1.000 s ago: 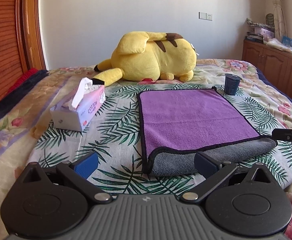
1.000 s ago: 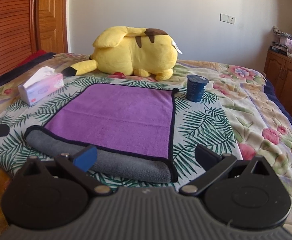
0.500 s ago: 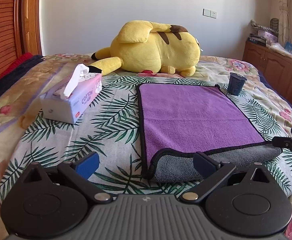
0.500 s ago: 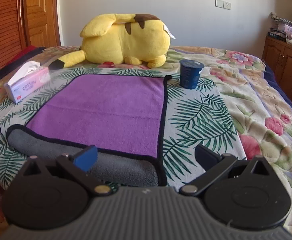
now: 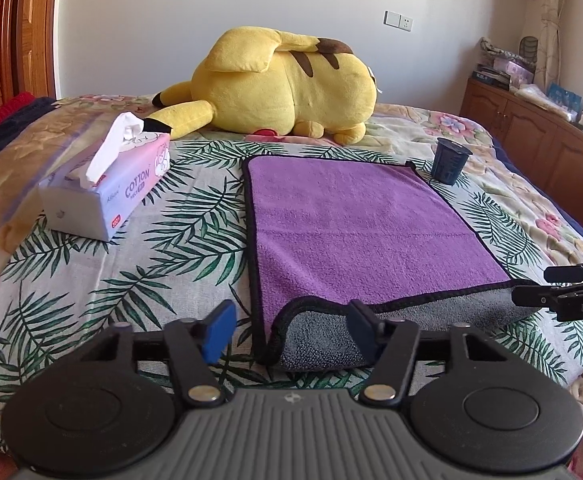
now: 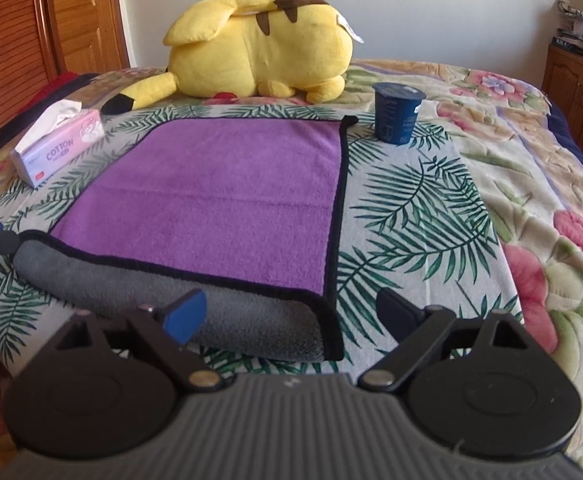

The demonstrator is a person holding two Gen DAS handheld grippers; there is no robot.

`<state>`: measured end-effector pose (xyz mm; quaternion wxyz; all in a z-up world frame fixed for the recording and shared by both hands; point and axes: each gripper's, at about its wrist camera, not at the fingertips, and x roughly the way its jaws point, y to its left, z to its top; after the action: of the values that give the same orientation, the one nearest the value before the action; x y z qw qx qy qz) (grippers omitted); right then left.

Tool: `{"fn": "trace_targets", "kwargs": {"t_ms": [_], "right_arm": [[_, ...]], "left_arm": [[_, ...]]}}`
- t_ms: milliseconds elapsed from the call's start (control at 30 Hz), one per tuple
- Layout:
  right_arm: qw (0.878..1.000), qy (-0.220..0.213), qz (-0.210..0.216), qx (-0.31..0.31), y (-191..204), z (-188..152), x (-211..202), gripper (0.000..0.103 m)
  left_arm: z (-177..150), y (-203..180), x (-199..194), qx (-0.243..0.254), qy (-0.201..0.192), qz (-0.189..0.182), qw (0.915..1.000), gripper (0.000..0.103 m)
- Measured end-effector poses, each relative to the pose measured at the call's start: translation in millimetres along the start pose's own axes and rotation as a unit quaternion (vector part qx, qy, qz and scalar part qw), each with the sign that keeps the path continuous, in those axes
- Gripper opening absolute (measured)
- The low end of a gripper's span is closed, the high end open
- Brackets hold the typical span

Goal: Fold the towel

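Note:
A purple towel [image 5: 355, 220] with a black hem lies flat on the bed; its near edge is rolled back and shows the grey underside [image 5: 319, 336]. It also shows in the right wrist view [image 6: 219, 200], with the grey roll [image 6: 251, 320] nearest. My left gripper [image 5: 291, 328] is open, its fingers either side of the towel's near left corner. My right gripper [image 6: 287, 316] is open at the near right corner. The right gripper's tips [image 5: 563, 296] show at the right edge of the left wrist view.
A tissue box [image 5: 103, 196] stands left of the towel. A yellow plush toy [image 5: 283, 88] lies behind it. A dark blue cup [image 5: 449, 160] stands at the towel's far right corner. Wooden cabinets [image 5: 531, 136] stand to the right, a wooden door [image 6: 83, 16] to the left.
Both grippers have moved forward and down toward the towel's rolled near edge. Both stay open. The towel has not moved.

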<state>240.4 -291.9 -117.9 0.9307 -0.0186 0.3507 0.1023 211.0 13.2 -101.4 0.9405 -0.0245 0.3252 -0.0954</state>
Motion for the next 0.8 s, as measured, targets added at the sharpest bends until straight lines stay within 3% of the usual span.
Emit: {"fn": "trace_targets", "kwargs": {"t_ms": [100,333,467,800], "right_arm": [[1.000,0.010,0.009,0.005,-2,-1,3,0.089],[0.999,0.027,0.026,0.023,-10,0,6,0.089],[0.998,0.036,0.039,0.035,-15,0,7,0.085],[0.996,0.052,0.063,0.046,-20,0,9,0.075]], "left_arm": [[0,2,2,-0.007,0.003,-0.002,1.0000,0.023],[-1,7,6,-0.022,0.010,-0.002,0.9997,0.014],[-2,7,7,-0.017,0.012,0.001,0.9998,0.001],[-5,5,10,-0.009,0.023,0.002,0.9997,0.000]]}}
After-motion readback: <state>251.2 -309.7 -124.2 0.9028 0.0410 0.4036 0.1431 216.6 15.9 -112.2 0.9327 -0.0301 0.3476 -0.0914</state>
